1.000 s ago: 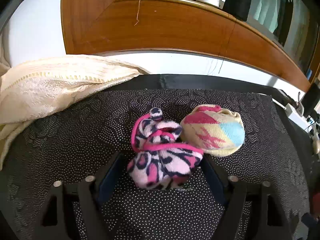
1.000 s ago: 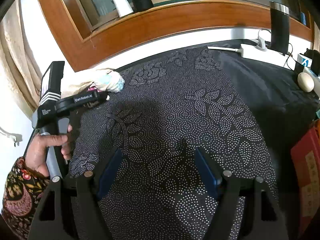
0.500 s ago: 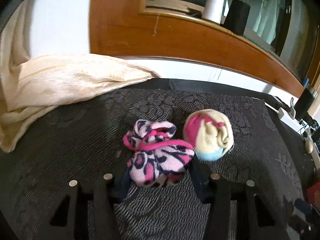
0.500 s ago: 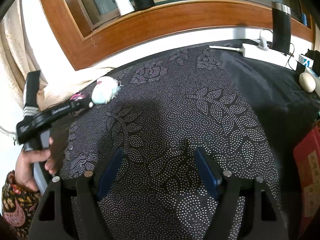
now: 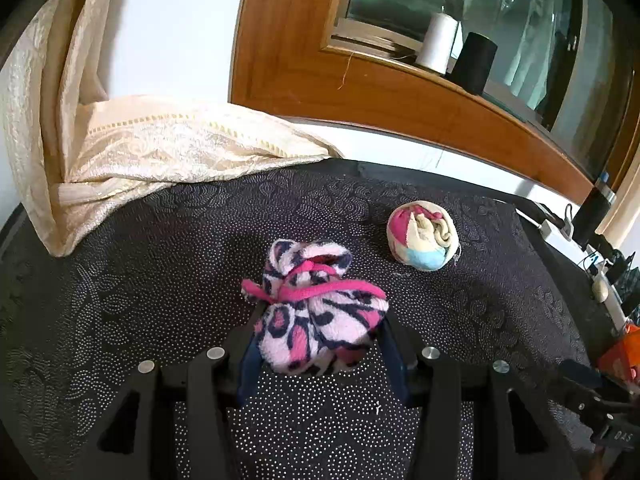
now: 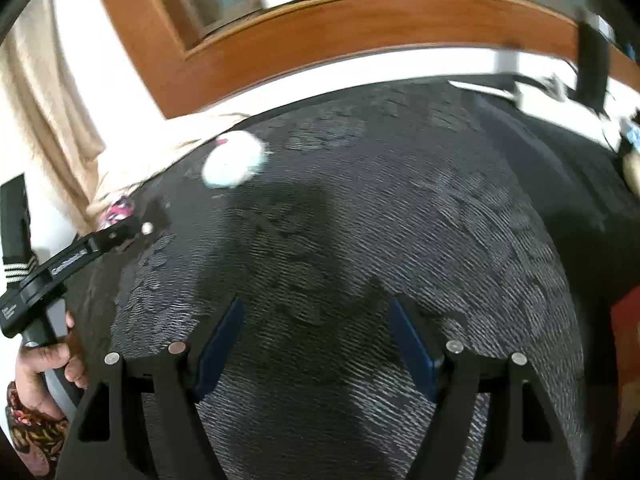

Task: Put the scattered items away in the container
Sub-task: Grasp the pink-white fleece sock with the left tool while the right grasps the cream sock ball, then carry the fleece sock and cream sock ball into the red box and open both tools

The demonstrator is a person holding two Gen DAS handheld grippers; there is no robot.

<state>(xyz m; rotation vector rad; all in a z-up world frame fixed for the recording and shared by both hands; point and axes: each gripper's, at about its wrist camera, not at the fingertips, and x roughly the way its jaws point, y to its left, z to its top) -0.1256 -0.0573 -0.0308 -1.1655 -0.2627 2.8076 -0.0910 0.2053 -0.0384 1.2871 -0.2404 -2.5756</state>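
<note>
A pink, white and navy fuzzy sock bundle (image 5: 316, 312) is pinched between the fingers of my left gripper (image 5: 318, 332) and held a little above the dark dotted cloth (image 5: 160, 280). Farther right, a rolled sock ball (image 5: 422, 238) in cream, pink and light blue lies on the cloth. In the right wrist view that ball (image 6: 232, 164) shows as a blurred pale blob at the far left, and the fuzzy bundle (image 6: 118, 210) peeks out past the left gripper's body. My right gripper (image 6: 316, 334) is open over bare cloth with nothing between its fingers. No container shows.
A cream curtain (image 5: 140, 148) drapes over the table's back left. A wooden window frame (image 5: 360, 92) carries a white spool (image 5: 438, 42) and a black spool (image 5: 474, 62). A white power strip (image 5: 560, 236) and small clutter sit at the right. A hand (image 6: 44, 364) grips the left handle.
My left gripper has shut on the fuzzy bundle and lifted and drawn it back from the sock ball, which rolled over. The right wrist view now blurs from motion.
</note>
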